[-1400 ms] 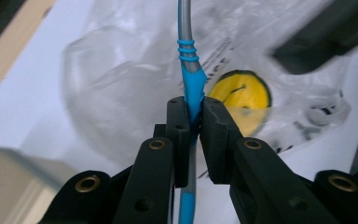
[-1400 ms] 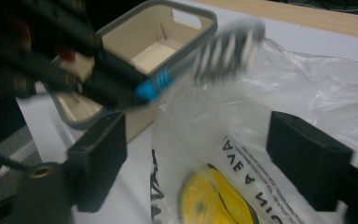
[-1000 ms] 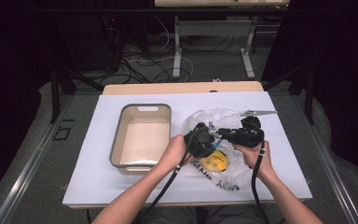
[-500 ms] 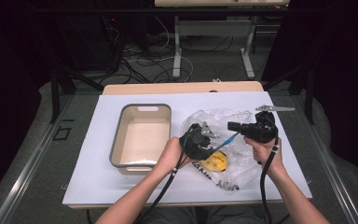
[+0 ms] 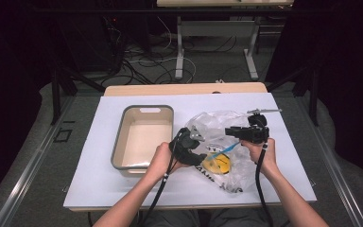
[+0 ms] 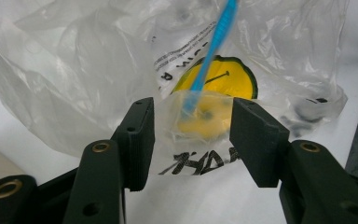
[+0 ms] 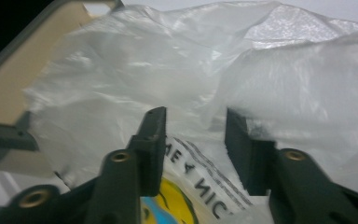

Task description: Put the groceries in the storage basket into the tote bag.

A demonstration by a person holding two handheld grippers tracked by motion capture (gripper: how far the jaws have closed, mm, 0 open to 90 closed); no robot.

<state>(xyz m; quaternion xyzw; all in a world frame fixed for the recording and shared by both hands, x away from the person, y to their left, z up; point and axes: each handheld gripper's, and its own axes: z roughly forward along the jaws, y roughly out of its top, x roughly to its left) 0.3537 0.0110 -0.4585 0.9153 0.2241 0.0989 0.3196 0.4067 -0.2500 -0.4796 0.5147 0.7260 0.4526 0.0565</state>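
Dark lab behind, cables on the floor at the top of the high view; work surface is a white board (image 5: 123, 189) across the middle of the frame. Grey-rimmed beige tub (image 5: 144, 137) sits centre-left, nothing visible inside. Just right of it lies a crumpled clear plastic bag (image 5: 217, 125) printed with a yellow smiley (image 5: 216, 164) and black lettering. Inside it, a toothbrush with a blue handle (image 5: 228, 147) runs diagonally; in the left gripper view its handle drops from the top centre to a head over the smiley print. Left gripper (image 5: 189, 150) sits at the bag's left edge, next to the tub wall. Its jaws have just been opening and now stand apart, straddling the film over the brush head with a gap on both sides, so no pinch that I can see. Right gripper (image 5: 243, 133) comes in from the right of the frame, pointing left across the top of the bag. Its jaws have also just been opening; a fold of film rises between them, pads look clear of it. My read: both claws are released and re-aimed for a fresh bite, the left lined up on the brush through the plastic, the right set to lift film and open the mouth. Thin film will slip and bunch.
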